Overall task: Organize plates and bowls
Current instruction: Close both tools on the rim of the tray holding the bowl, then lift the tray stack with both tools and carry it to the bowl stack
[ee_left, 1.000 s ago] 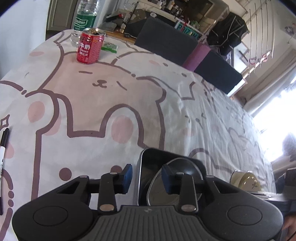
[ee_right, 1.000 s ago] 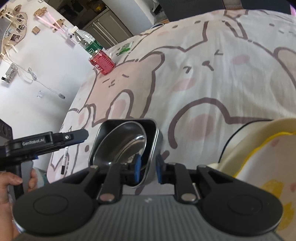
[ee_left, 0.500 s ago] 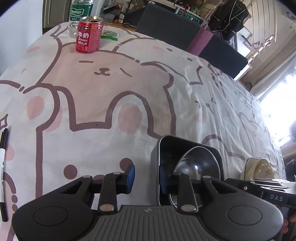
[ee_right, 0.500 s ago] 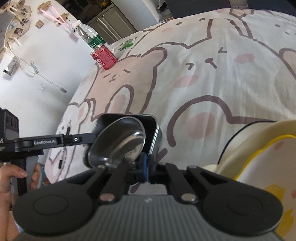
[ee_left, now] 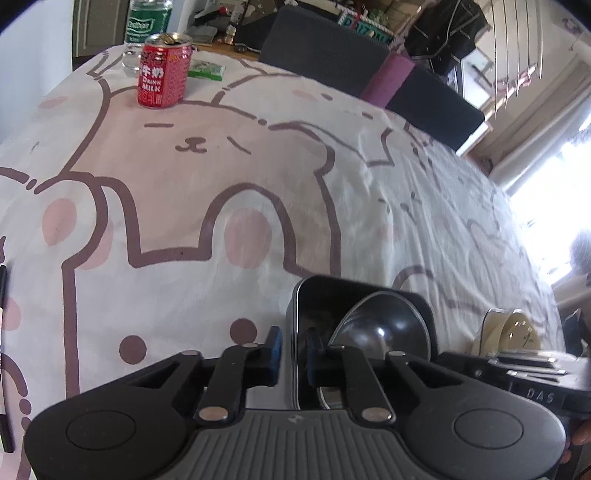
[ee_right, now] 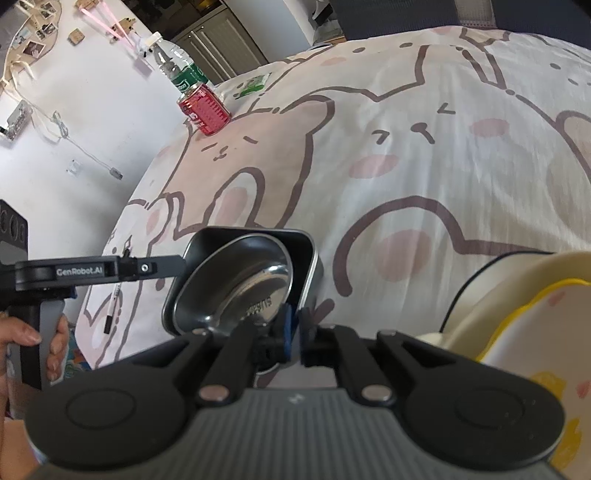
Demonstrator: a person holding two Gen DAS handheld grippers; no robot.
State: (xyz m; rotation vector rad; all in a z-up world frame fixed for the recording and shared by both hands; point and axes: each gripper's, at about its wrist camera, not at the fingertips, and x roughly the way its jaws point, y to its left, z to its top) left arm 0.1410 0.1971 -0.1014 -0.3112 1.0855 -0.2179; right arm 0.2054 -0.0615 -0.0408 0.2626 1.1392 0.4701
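Observation:
A square steel tray (ee_left: 365, 291) (ee_right: 312, 254) lies on the bear-print cloth. A round steel bowl (ee_left: 391, 325) (ee_right: 236, 284) sits tilted inside it. My right gripper (ee_right: 293, 332) is shut on the bowl's near rim. My left gripper (ee_left: 293, 350) straddles the tray's left wall with its jaws narrowly apart; one pad is outside and one inside. I cannot tell if they touch the wall. A cream bowl with a yellow-rimmed plate (ee_right: 524, 325) (ee_left: 513, 328) stands right of the tray.
A red milk can (ee_left: 164, 70) (ee_right: 205, 109), a water bottle (ee_left: 147, 22) (ee_right: 177, 70) and a green packet (ee_left: 207, 70) stand at the far left corner. A marker pen (ee_left: 3, 354) (ee_right: 112, 306) lies at the left edge. Dark chairs (ee_left: 332, 55) line the far side.
My right gripper closed on the bowl's rim and tilted the bowl up. My left gripper shifted so its jaws straddle the tray's left wall and narrowed.

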